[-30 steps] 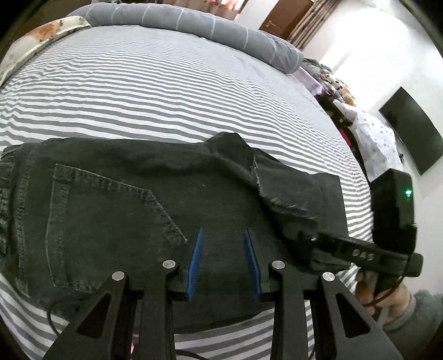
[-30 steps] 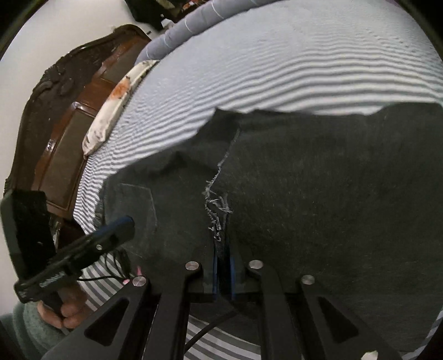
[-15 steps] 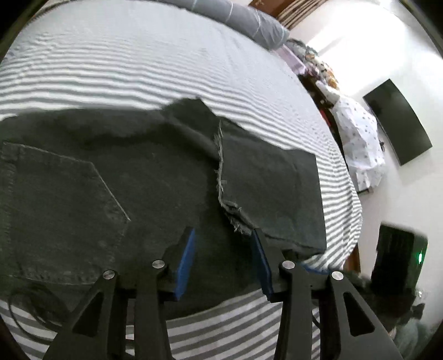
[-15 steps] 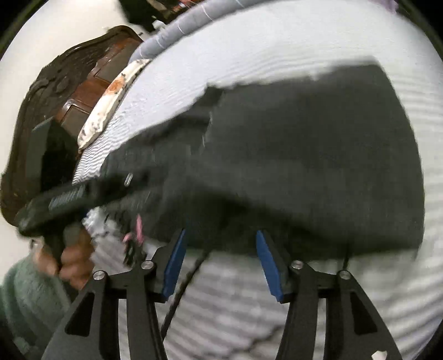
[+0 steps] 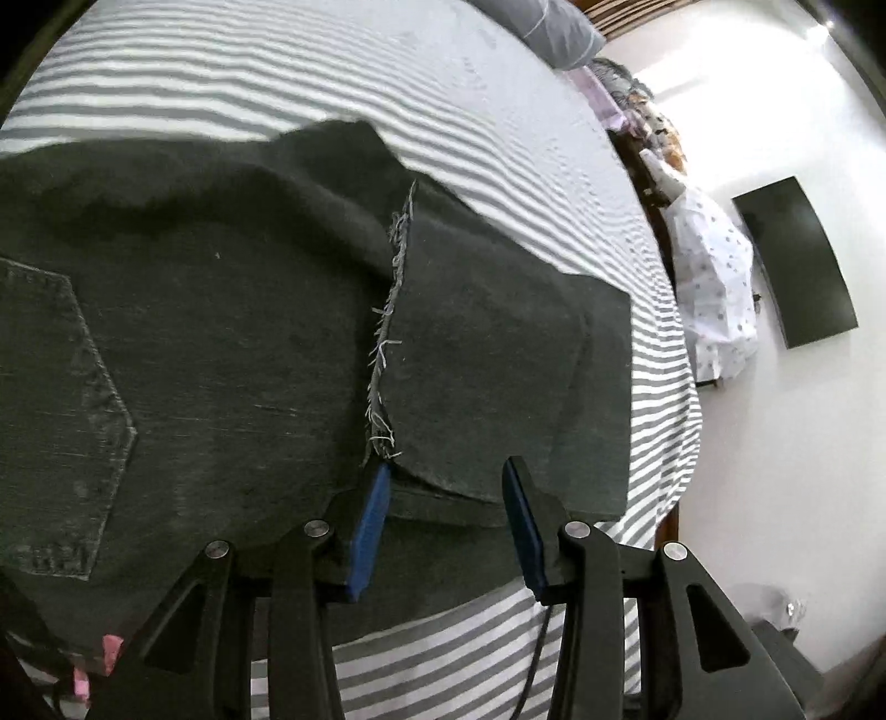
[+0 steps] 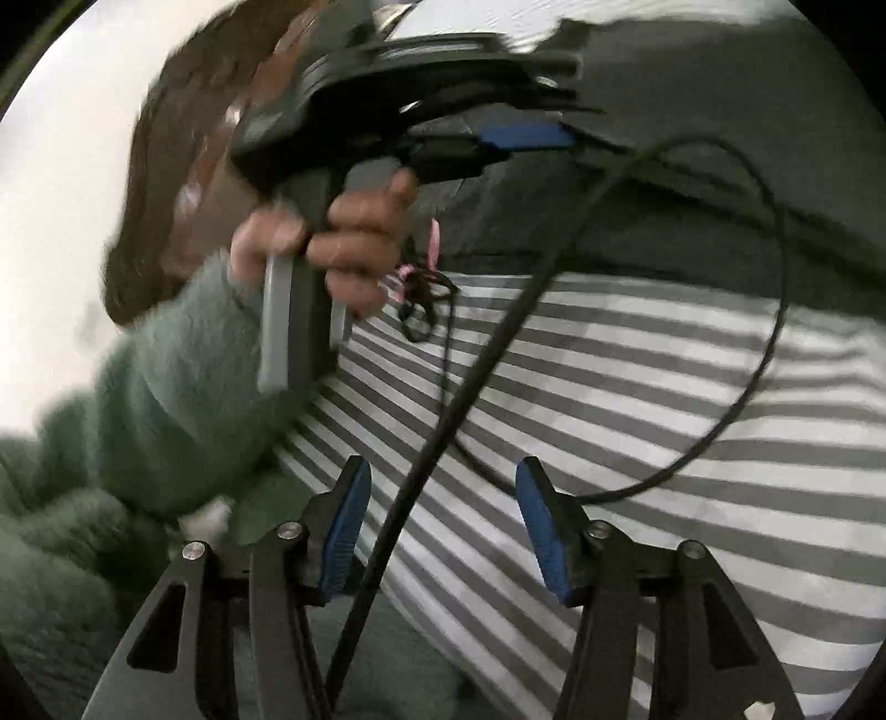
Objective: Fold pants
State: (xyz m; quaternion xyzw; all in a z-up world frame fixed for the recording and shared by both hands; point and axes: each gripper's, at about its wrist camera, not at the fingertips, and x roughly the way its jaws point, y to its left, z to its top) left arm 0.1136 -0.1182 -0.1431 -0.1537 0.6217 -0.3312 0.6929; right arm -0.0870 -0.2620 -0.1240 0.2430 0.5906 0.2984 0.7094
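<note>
Dark denim pants (image 5: pixel 232 343) with a frayed hem lie folded on the striped bed (image 5: pixel 387 94); left gripper (image 5: pixel 446 501) and right gripper (image 6: pixel 437 507) both gape, holding nothing.

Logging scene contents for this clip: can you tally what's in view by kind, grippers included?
Pants, dark denim, folded on the bed: 1
Striped bed sheet: 1
Grey pillow: 1
Grippers: 2, left gripper, right gripper, both open
Black cable: 1
Wall screen: 1
Total: 7
</note>
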